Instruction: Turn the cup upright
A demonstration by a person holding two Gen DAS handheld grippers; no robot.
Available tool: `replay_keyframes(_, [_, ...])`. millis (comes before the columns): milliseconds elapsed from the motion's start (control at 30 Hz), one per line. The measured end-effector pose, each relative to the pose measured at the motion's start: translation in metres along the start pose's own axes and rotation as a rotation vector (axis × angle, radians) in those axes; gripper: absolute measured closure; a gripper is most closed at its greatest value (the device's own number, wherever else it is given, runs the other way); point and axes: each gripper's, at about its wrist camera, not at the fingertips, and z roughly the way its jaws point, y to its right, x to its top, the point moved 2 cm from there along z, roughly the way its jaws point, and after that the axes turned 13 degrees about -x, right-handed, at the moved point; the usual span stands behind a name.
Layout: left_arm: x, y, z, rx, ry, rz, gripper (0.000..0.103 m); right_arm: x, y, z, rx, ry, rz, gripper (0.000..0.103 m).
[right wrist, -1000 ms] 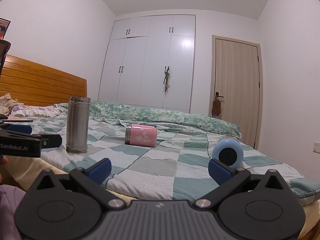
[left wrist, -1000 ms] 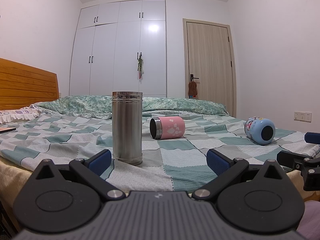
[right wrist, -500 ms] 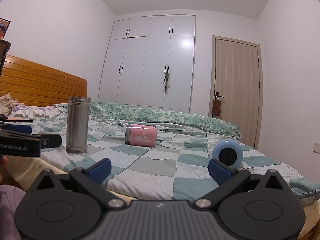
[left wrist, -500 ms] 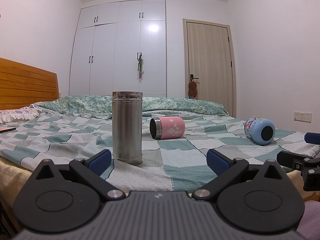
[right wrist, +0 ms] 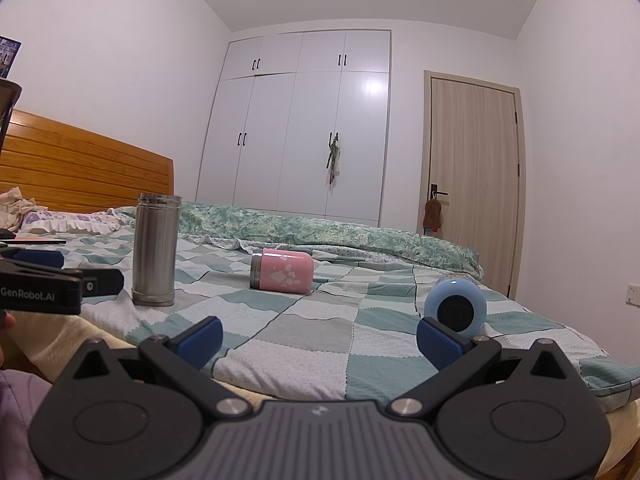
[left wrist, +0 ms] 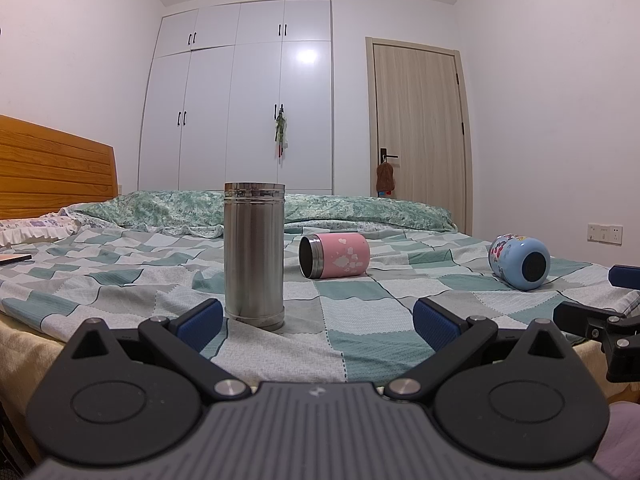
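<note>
Cups are lying on their sides on the checkered bed (left wrist: 360,340): the pink cup (left wrist: 334,255) at frame centre and the blue cup (left wrist: 519,256) toward the right edge, while a steel flask (left wrist: 254,254) is standing upright left of centre. Both the left hand-held gripper (left wrist: 316,320) and right hand-held gripper (right wrist: 318,334) are hovering open and empty at the bottom of their frames, facing white wardrobes (left wrist: 240,96) and a wooden door (left wrist: 418,132).

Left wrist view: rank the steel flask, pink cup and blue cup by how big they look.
1. steel flask, upright and nearest, so nearness may exaggerate it.
2. pink cup and blue cup, both on their sides, look about alike.
</note>
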Motion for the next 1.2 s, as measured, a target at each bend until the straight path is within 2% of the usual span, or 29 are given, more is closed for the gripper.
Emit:
replay_keyframes(533, [0.0,0.0,0.0,0.001,0.0,0.0,0.0,0.0,0.0,0.0,0.0,0.0,0.001,0.0])
replay_keyframes(667, [0.007,0.004,0.006,-0.027,-0.041,0.018,0.0,0.006,0.005,0.001,0.008,-0.012,0.024,0.0])
replay_keyframes(767, [0.014,0.013,0.023,-0.073,-0.077,0.061,0.0,0.013,0.013,0.007,0.003,-0.016,0.043,0.0])
replay_keyframes(933, [0.046,0.032,0.049,-0.18,-0.093,0.14,0.0,0.033,0.037,0.024,-0.007,-0.032,0.042,0.0])
replay_keyframes(1200, [0.097,0.051,0.136,-0.268,-0.23,0.255,0.0,0.062,0.068,0.075,0.026,-0.069,-0.019,0.0])
